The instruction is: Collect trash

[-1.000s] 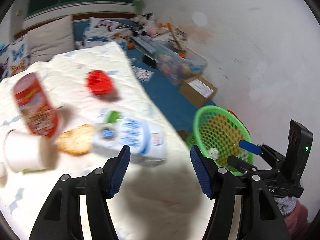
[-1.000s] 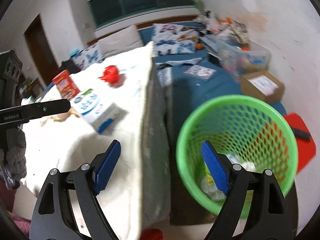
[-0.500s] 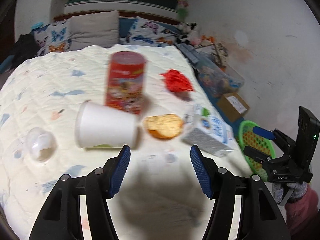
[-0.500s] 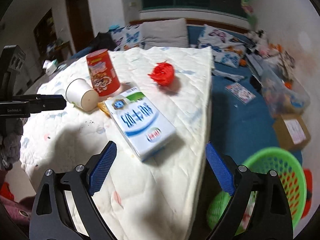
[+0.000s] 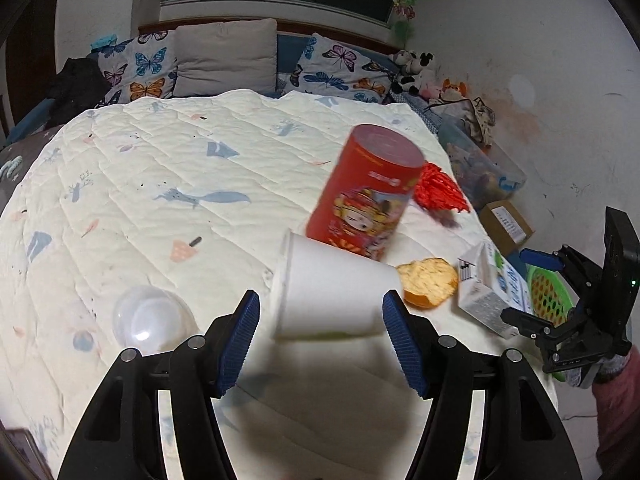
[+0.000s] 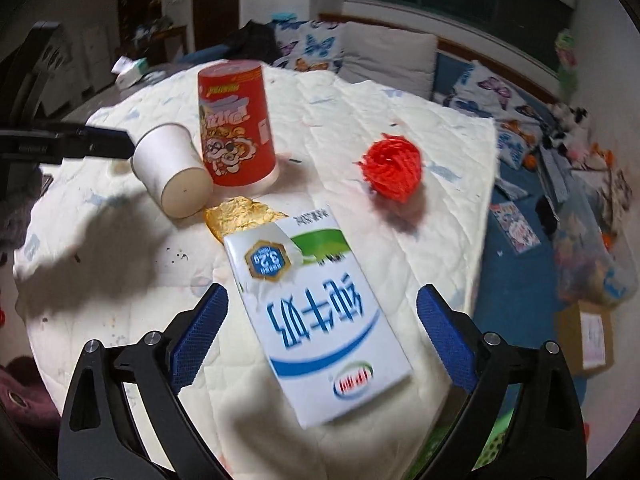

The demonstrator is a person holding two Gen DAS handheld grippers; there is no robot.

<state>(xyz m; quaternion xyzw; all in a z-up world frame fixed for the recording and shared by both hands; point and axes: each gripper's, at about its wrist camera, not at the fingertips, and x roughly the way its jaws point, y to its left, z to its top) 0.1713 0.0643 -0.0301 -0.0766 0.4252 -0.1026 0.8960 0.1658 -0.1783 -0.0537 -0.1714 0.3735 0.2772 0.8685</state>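
Observation:
A white paper cup lies on its side on the quilted bed, between the open fingers of my left gripper. Behind it stands a red printed tub, upside down, with a red net ball beyond. An orange-gold wrapper lies right of the cup. A blue-and-white milk carton lies flat between the open fingers of my right gripper. The cup, tub, wrapper and net ball also show in the right wrist view. The green basket is on the floor.
A clear plastic lid lies left of the cup. The bed edge drops to a blue floor with a cardboard box and a clear bin of clutter. Pillows line the headboard.
Both grippers swung left from the green basket to the bed. My left gripper now frames the white cup; my right gripper moved in over the milk carton.

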